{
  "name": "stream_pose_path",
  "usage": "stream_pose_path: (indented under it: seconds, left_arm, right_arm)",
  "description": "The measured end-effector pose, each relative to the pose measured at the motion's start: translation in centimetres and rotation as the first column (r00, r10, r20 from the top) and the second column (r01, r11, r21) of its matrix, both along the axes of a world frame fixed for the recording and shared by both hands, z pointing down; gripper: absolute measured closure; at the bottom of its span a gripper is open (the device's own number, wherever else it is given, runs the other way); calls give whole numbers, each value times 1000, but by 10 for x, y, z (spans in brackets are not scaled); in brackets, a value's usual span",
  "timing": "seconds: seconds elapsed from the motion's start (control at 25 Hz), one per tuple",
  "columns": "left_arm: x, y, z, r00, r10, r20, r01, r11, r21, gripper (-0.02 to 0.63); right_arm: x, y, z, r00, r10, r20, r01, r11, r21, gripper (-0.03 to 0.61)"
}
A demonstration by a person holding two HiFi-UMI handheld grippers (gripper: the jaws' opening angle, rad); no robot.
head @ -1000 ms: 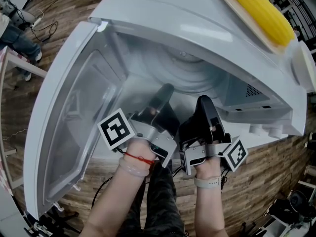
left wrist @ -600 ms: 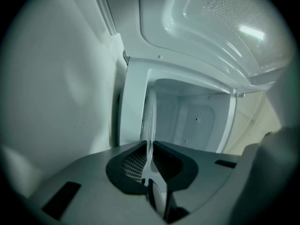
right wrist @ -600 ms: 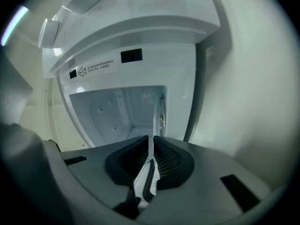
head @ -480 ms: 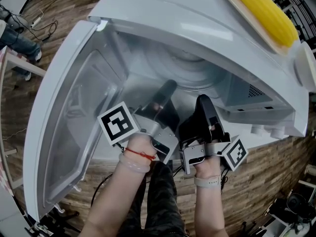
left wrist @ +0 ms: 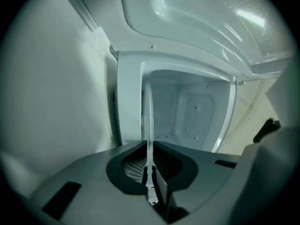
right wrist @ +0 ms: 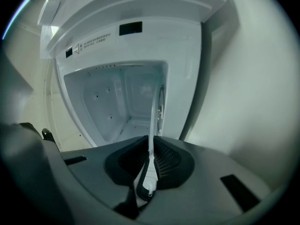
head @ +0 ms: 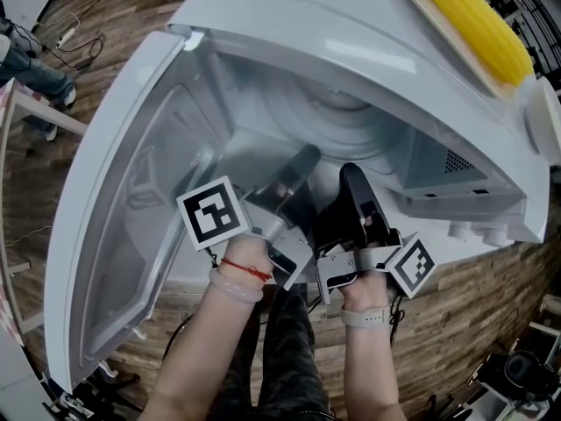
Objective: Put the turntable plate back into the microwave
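Note:
The clear glass turntable plate point(head: 337, 117) hangs in the mouth of the white microwave point(head: 351, 24), held by its near rim. My left gripper point(head: 298, 169) is shut on that rim; in the left gripper view the turntable plate point(left wrist: 148, 121) shows edge-on as a thin clear strip between the left gripper's point(left wrist: 150, 165) jaws. My right gripper point(head: 351, 182) is shut on the rim beside it, and in the right gripper view the turntable plate point(right wrist: 153, 121) runs out from the right gripper point(right wrist: 151, 161) toward the white cavity point(right wrist: 112, 102).
The microwave door point(head: 131, 200) stands wide open at the left. A tray with a yellow corn cob point(head: 465, 20) lies on top of the microwave. Control knobs point(head: 473, 231) are at the right front. The floor below is wooden, with cables point(head: 79, 42) at the far left.
Both grippers have moved a little forward into the microwave opening, carrying the plate with them. Their hold on the rim is unchanged.

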State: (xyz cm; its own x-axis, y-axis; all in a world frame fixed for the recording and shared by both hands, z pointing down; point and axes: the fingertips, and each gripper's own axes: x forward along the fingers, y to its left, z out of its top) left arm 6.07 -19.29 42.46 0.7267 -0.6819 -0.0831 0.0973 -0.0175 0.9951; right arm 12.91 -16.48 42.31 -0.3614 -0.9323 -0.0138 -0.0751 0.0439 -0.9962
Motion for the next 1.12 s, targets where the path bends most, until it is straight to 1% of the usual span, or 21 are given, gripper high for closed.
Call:
stream_pose_path:
  seconds: [0.12, 0.36, 0.56, 0.72, 0.8, 0.96, 1.12]
  left_arm:
    - [2, 1, 0, 999, 34, 27, -35, 999, 30, 571]
    - [4, 2, 1, 998, 49, 42, -51, 998, 44, 571]
    - [4, 3, 1, 997, 52, 49, -54, 998, 45, 571]
    - [8, 12, 1, 993, 102, 57, -105, 993, 62, 571]
    - [9, 18, 1, 992, 112, 57, -116, 991, 61, 571]
    - [12, 30, 0, 988, 143, 58, -147, 987, 69, 572]
    - [17, 40, -7, 982, 179, 56, -184, 978, 101, 572]
  right_arm:
    - [-7, -1, 4, 999, -33, -28, 32, 999, -12, 528]
    - [-10, -3, 5, 996, -63, -62, 63, 998, -12, 528]
    - [-12, -5, 5, 995, -82, -59, 82, 997, -2, 528]
    - [-12, -7, 3, 992, -112, -59, 113, 994, 10, 531]
    - [-14, -7, 4, 990, -125, -67, 126, 992, 4, 531]
    - [-14, -7, 7, 993, -114, -21, 114, 993, 1, 531]
    - [-14, -7, 7, 994, -112, -19, 112, 994, 11, 532]
